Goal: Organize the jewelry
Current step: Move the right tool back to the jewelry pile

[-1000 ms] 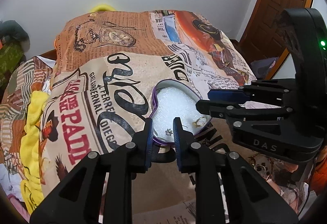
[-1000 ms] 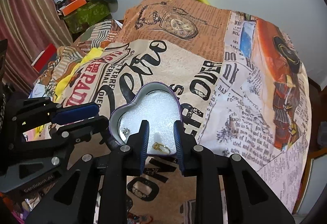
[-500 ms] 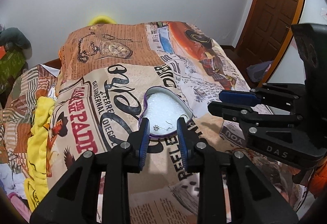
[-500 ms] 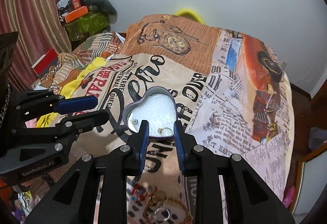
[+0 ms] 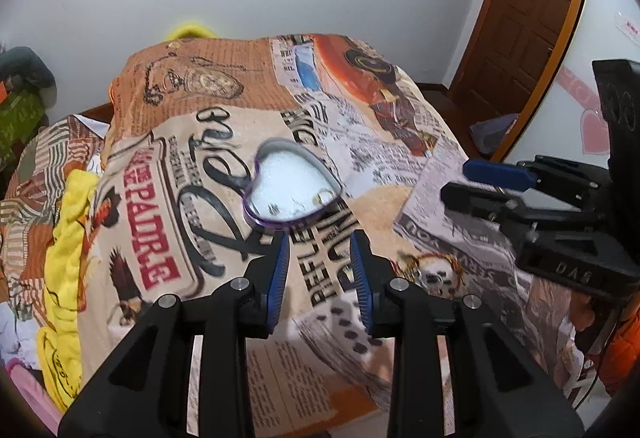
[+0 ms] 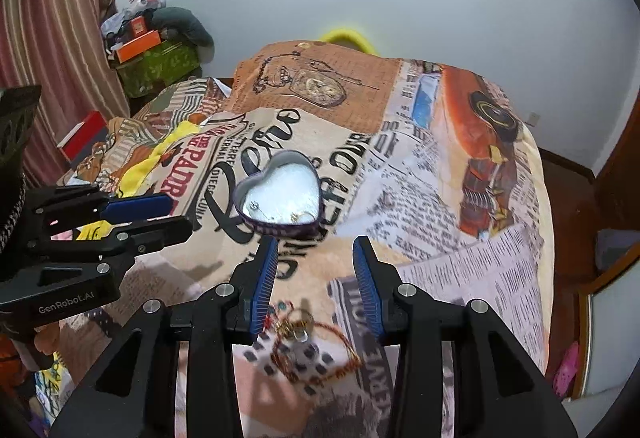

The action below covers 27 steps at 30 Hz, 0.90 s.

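A heart-shaped purple tin (image 5: pixel 294 184) with white lining lies open on the printed bedspread; it also shows in the right wrist view (image 6: pixel 280 196). Inside lie a gold ring (image 6: pixel 299 217) and a small silver stud earring (image 6: pixel 253 205). A red-gold bracelet with other small jewelry (image 6: pixel 310 348) lies on the bedspread below my right gripper (image 6: pixel 315 272), and shows in the left wrist view (image 5: pixel 434 270). My left gripper (image 5: pixel 319 268) is open and empty, held back from the tin's near side. My right gripper is open and empty, above the loose jewelry.
The bedspread (image 6: pixel 420 174) covers a bed that drops off at its near and right edges. A yellow cloth (image 5: pixel 66 238) lies at the left. Boxes and clutter (image 6: pixel 154 54) stand at the back left. A wooden door (image 5: pixel 524 18) is at the right.
Both grippers have pulled back and up from the tin and opened wider. The ring and earring stay in the tin. The loose jewelry has come into view below the right gripper.
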{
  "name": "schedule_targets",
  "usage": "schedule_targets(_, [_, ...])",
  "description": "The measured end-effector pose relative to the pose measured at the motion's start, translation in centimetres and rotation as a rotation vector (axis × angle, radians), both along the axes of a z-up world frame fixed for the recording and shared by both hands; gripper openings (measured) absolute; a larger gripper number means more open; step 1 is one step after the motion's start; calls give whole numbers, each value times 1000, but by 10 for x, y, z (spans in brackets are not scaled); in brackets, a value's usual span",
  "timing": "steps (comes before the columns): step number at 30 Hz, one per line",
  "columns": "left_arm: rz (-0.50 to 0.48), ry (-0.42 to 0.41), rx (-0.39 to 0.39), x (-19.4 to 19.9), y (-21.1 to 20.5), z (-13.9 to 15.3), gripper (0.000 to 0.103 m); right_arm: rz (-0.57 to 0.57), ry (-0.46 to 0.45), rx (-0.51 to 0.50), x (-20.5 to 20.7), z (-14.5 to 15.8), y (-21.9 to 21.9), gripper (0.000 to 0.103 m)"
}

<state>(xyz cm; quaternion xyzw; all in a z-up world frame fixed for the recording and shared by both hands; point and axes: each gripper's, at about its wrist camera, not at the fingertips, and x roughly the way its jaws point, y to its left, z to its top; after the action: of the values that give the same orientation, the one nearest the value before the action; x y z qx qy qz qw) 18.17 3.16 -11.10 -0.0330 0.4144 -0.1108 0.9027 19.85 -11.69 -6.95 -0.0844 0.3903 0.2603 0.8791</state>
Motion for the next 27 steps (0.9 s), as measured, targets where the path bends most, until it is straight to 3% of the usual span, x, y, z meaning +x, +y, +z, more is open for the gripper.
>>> schedule_targets(15, [-90,117,14,-12,-45,-50,31,-74,102,31,-19,-36,-56,36])
schedule_targets(22, [-87,114,30,-4,-54,-58,31,-82,156,35,-24,-55,-65,36])
schedule_targets(27, [-70,117,11,7,-51,-61,31,-74,199,96,-25,-59,-65,36])
